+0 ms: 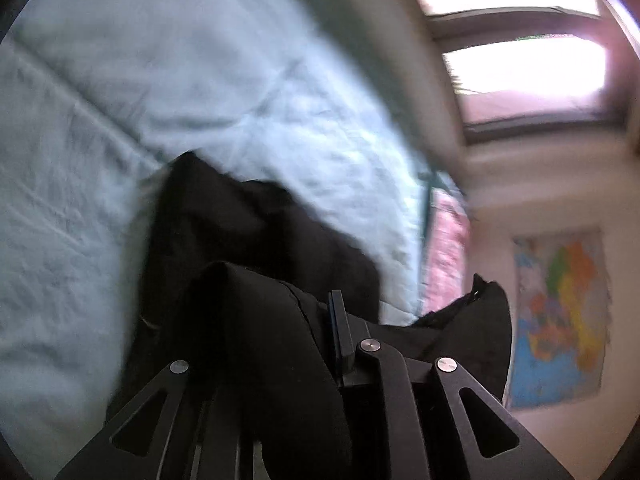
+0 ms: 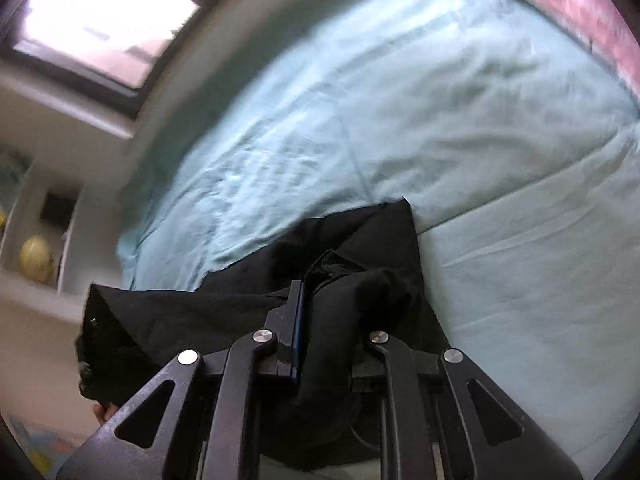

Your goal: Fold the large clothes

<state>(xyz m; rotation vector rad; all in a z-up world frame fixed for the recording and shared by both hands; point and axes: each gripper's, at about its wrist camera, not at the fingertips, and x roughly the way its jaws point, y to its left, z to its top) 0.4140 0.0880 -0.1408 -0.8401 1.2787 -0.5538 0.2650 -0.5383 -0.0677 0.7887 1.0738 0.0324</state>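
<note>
Between both tools hangs the black garment [image 1: 256, 232] over the bed [image 1: 80, 160]; left tool [image 1: 316, 332] and right tool [image 2: 320, 320] each clamp it — equally near.

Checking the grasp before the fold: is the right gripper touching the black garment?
Touching. The right wrist view shows the black garment bunched between the fingers of the right gripper, draped over one and pressed against the blue pad.

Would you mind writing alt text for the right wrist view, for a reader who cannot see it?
The right gripper is shut on a bunched black garment held over a bed covered with a wrinkled light teal sheet. A bright window shows at upper left, with a white shelf holding a yellowish round object below it. The image is motion-blurred.
</note>
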